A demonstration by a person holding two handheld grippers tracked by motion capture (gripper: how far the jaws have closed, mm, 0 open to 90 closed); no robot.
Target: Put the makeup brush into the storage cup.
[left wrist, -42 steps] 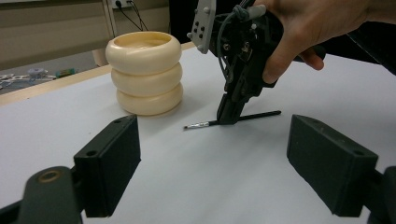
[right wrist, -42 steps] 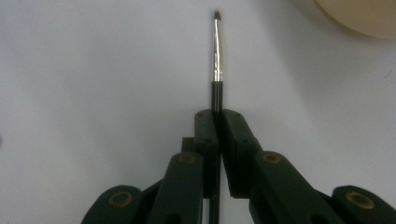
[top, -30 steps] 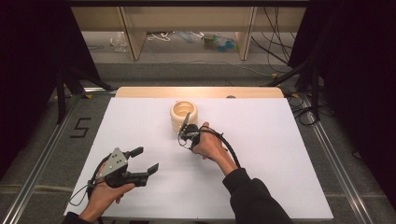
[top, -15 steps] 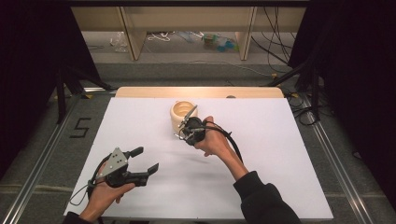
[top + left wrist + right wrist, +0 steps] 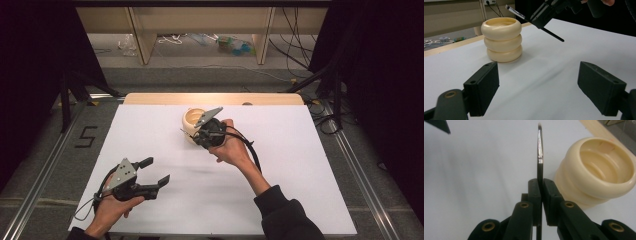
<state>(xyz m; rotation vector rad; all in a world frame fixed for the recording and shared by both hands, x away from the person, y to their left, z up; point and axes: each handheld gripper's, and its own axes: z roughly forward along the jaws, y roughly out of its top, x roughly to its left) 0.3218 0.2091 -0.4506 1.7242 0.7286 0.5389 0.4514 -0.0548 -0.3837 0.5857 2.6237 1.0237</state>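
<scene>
A cream holder (image 5: 191,119) shaped like three stacked rings stands upright at the far middle of the white table (image 5: 280,170), its top open. My right gripper (image 5: 196,134) hangs just beside it on the near right, shut on a thin black brush (image 5: 540,150) with a silver ferrule. The brush (image 5: 534,23) slants in the air with its tip end over the rim of the holder (image 5: 502,40), touching nothing. In the right gripper view the holder (image 5: 596,175) sits right of the shut jaws (image 5: 541,185). My left gripper (image 5: 156,171) lies open near the front left, nothing between its fingers (image 5: 484,87).
The white sheet covers the table, with a bare wooden strip (image 5: 215,98) along its far edge. Metal rails (image 5: 45,185) run down both sides. Behind the table are wooden shelf legs (image 5: 142,40) and loose cables on the floor.
My right gripper has risen with the brush and moved a little toward the holder's top. The left gripper has stayed where it was.
</scene>
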